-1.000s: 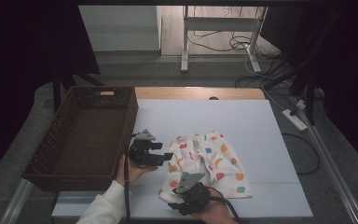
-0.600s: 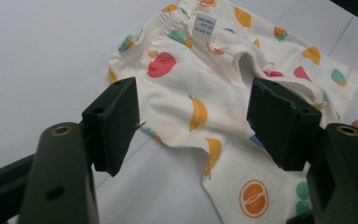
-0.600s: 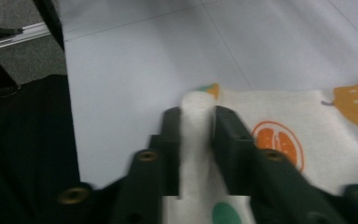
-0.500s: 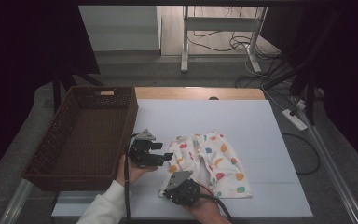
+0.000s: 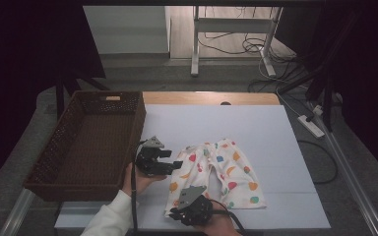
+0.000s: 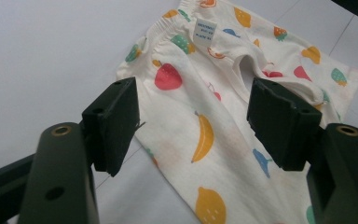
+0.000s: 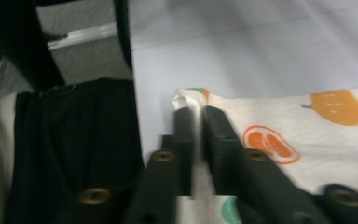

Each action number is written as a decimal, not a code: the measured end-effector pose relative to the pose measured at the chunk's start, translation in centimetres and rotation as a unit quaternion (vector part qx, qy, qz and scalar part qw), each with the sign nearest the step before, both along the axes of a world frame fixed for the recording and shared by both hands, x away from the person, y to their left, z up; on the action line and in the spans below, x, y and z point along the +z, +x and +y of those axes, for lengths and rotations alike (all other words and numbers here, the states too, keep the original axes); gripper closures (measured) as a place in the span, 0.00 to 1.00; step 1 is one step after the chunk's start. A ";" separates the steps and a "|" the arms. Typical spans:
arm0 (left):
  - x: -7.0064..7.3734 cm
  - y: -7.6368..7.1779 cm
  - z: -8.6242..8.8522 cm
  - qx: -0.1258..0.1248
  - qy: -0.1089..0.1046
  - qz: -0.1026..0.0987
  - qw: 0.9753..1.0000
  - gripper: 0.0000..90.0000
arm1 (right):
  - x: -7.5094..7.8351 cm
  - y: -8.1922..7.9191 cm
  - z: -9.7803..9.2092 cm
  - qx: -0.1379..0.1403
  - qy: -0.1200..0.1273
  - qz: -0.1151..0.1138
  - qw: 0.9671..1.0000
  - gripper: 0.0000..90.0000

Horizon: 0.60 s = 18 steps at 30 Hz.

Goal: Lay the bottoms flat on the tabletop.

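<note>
A small pair of white pants [image 5: 219, 172] printed with coloured fruit lies flat on the white table cover [image 5: 216, 118], near the front. In the left gripper view the pants [image 6: 223, 121] show their waistband and label, and my left gripper [image 6: 193, 102] hangs open just above the cloth. The high view puts the left gripper [image 5: 176, 164] at the pants' left edge. My right gripper [image 5: 176, 212] sits at the near left corner of the pants. In the right gripper view it [image 7: 195, 114] is shut on the hem corner of the pants [image 7: 307, 126].
A long brown wicker basket [image 5: 59, 147] with nothing in it stands along the table's left side, close to the left hand. A white power strip [image 5: 311, 125] and cables lie on the floor to the right. A dark sleeve [image 7: 70, 149] is beside the right gripper.
The right gripper has shifted left and toward the near edge, to the hem corner of the pants. The left gripper has hardly moved.
</note>
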<state>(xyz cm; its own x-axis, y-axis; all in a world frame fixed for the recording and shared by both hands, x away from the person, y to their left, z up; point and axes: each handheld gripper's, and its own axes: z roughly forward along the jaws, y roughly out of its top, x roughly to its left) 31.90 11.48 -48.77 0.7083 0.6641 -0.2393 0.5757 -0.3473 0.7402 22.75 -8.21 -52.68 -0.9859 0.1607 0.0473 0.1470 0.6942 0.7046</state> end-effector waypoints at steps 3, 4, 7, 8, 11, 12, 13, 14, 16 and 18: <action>0.0 0.0 0.0 0.000 0.001 0.002 1.000 0.37 | 0.8 0.0 -0.9 -0.016 0.023 -0.005 1.000 0.65; -0.1 0.1 0.0 -0.001 0.001 0.002 1.000 0.37 | 1.1 0.1 -1.4 -0.025 0.029 -0.007 0.999 0.63; -0.1 0.1 0.0 -0.001 0.002 0.002 1.000 0.37 | 1.8 0.5 -3.3 -0.053 0.041 -0.012 0.998 0.60; 0.0 0.0 0.0 -0.001 0.001 0.002 1.000 0.37 | 2.0 0.7 -4.0 -0.063 0.042 -0.016 0.997 0.60; 0.0 0.0 0.0 -0.001 0.001 0.001 1.000 0.37 | 2.3 1.4 -6.2 -0.095 0.044 -0.023 0.994 0.58; 0.0 0.0 0.0 -0.001 0.001 0.001 1.000 0.37 | 2.3 1.7 -6.9 -0.106 0.044 -0.026 0.993 0.58; -0.1 0.0 -0.1 0.000 0.001 0.002 1.000 0.37 | 2.4 1.9 -7.7 -0.115 0.043 -0.029 0.992 0.57; -0.1 0.1 -0.1 0.000 0.001 0.003 1.000 0.37 | 2.4 2.1 -8.4 -0.126 0.040 -0.032 0.991 0.57; -0.1 0.1 0.0 0.000 0.000 0.002 1.000 0.37 | 2.4 2.6 -9.7 -0.148 0.035 -0.036 0.988 0.55; -0.1 0.1 0.0 -0.001 0.000 0.002 1.000 0.37 | 2.2 3.1 -11.1 -0.167 0.032 -0.032 0.985 0.54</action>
<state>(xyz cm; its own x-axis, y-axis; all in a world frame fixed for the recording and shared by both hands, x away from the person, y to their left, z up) 31.98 11.44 -48.82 0.7086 0.6631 -0.2412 0.5777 -0.3489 0.7380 25.84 -19.26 -50.45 -0.8799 0.4752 0.0085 0.3140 0.5678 0.7609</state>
